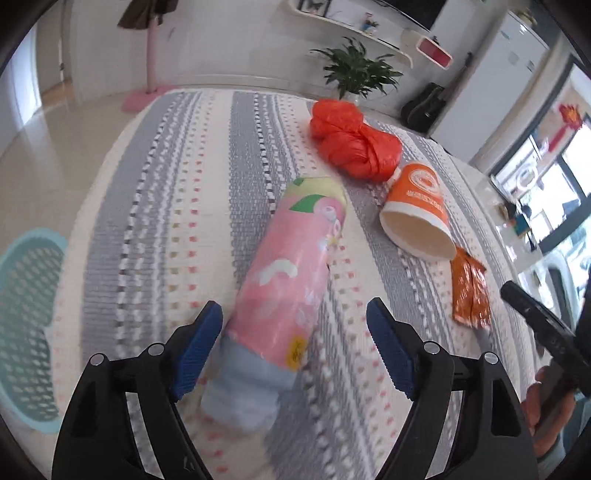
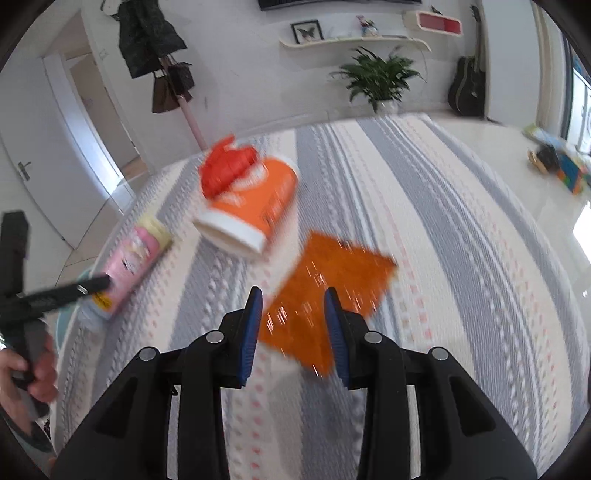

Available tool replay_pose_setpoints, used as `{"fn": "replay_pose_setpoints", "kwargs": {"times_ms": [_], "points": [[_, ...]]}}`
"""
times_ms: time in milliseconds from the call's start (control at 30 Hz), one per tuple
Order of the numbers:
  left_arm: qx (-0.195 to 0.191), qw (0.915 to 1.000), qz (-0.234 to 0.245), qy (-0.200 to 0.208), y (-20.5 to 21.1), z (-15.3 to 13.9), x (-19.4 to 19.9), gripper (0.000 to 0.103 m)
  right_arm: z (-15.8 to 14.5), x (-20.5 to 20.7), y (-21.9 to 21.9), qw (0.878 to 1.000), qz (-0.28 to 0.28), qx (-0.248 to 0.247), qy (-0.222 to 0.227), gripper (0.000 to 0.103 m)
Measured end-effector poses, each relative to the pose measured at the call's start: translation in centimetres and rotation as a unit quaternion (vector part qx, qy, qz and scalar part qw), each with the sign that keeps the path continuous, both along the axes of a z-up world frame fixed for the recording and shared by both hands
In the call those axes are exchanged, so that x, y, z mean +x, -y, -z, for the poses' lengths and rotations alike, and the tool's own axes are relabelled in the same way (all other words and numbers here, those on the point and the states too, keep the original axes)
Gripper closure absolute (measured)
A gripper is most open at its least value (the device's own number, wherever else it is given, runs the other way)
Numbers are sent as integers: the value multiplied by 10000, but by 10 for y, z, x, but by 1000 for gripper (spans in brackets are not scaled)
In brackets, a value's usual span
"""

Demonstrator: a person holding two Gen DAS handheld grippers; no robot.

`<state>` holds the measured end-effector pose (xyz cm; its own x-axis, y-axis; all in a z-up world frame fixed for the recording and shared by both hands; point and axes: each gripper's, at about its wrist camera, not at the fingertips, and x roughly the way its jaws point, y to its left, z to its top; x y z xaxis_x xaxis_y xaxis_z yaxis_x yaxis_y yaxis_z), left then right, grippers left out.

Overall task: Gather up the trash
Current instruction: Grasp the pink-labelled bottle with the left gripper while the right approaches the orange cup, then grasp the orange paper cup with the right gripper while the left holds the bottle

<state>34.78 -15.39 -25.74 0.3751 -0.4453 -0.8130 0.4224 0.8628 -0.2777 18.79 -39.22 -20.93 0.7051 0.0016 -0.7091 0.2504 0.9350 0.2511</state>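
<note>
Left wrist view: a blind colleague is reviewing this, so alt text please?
The open left gripper straddles a pink bottle lying on a striped cloth; beyond lie an orange paper cup on its side and a red bag.

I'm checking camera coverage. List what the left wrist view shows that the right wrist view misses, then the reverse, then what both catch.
Left wrist view only: the teal basket on the floor beside the rug, and the left tongs, open around the pink bottle.

Right wrist view only: a door, hanging bags, a framed butterfly, and the right tongs, open over the orange wrapper.

Both: bottle, wrapper, orange cup, red bag, plant, guitar, striped rug.
</note>
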Motion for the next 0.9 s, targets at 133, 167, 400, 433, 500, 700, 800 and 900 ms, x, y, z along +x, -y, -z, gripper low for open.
{"fn": "replay_pose_setpoints", "kwargs": {"times_ms": [133,167,400,433,500,700,800,900], "points": [[254,9995,-180,93,11,6,2,33,-16,29,-11,9996,-164,-143,183,71],[351,9990,-227,127,11,6,1,35,-19,35,-15,9994,-194,-178,225,71],[479,9972,-428,378,17,8,-10,55,-18,81,-31,9982,-10,-583,138,45],[363,9976,-472,339,13,8,-11,55,-16,85,-31,9979,57,-633,119,45],[177,9980,-550,274,6,8,-14,55,-10,96,-26,9977,247,-633,58,45],[-136,9979,-586,251,-7,1,-21,55,14,119,-11,9984,442,73,-337,45],[-226,9974,-616,283,-11,-3,-22,56,22,131,-12,9978,445,188,-447,42],[-332,9969,-661,269,-18,-6,-21,57,27,138,-8,9964,604,376,-466,39]]}}
